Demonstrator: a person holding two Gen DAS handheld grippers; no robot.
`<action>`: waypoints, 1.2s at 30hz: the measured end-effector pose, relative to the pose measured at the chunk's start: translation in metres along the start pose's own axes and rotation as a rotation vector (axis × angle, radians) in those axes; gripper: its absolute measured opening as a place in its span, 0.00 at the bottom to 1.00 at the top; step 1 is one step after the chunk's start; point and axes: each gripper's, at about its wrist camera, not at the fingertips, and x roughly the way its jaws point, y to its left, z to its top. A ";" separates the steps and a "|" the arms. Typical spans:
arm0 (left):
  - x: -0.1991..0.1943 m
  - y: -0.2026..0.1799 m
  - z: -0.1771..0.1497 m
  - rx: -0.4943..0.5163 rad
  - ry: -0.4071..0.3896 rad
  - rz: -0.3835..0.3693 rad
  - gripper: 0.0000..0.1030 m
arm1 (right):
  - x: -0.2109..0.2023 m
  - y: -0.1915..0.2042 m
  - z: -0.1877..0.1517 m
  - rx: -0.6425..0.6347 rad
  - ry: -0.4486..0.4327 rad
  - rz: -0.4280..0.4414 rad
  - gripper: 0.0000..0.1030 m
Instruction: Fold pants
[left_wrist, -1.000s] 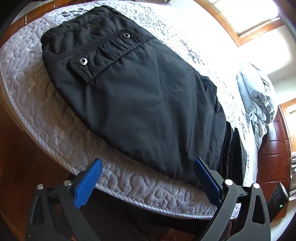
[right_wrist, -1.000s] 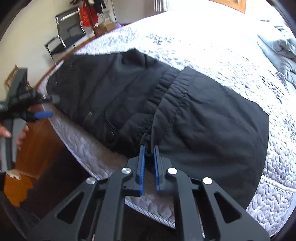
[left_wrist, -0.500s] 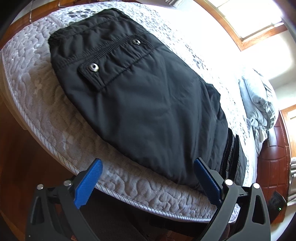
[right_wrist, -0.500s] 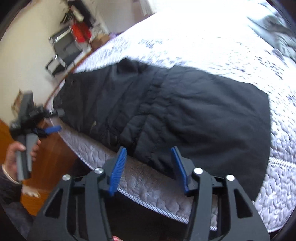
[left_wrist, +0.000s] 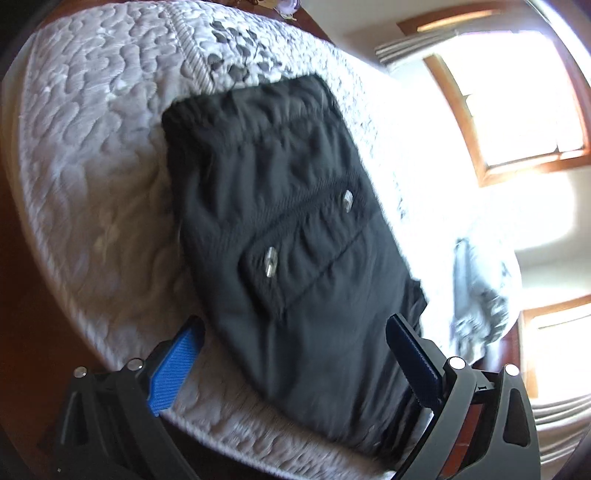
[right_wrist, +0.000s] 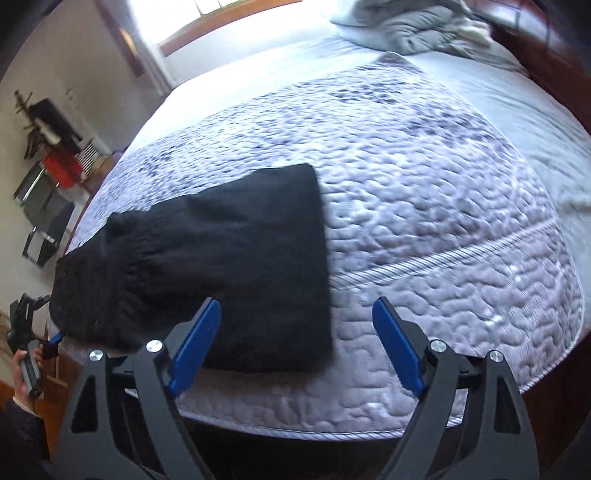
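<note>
The black pants (left_wrist: 295, 236) lie folded flat on the quilted mattress (left_wrist: 92, 166), with a snap-button pocket flap (left_wrist: 295, 254) facing up. My left gripper (left_wrist: 295, 358) is open and empty, hovering at the near edge of the pants. In the right wrist view the pants (right_wrist: 221, 273) lie to the left. My right gripper (right_wrist: 295, 332) is open and empty, over the pants' right edge near the mattress (right_wrist: 443, 240) edge. The left gripper (right_wrist: 33, 332) shows at the far left, in a hand.
A rumpled grey blanket (right_wrist: 413, 26) lies at the head of the bed, also visible in the left wrist view (left_wrist: 476, 295). A chair (right_wrist: 44, 225) and clutter stand by the far wall. Wooden floor (left_wrist: 44, 350) borders the bed. Bright windows (left_wrist: 517, 96) glare.
My right gripper opened, let go of the pants and swung right. My left gripper stayed open and swung toward the waistband end of the pants.
</note>
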 end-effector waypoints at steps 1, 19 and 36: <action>0.000 0.003 0.005 -0.013 -0.005 -0.016 0.96 | 0.001 -0.005 -0.001 0.016 0.003 -0.009 0.82; 0.001 0.065 0.029 -0.242 -0.062 -0.218 0.96 | 0.033 0.000 -0.010 -0.013 0.075 -0.064 0.82; 0.009 0.061 0.039 -0.260 -0.092 -0.177 0.52 | 0.039 0.003 -0.014 -0.018 0.099 -0.080 0.82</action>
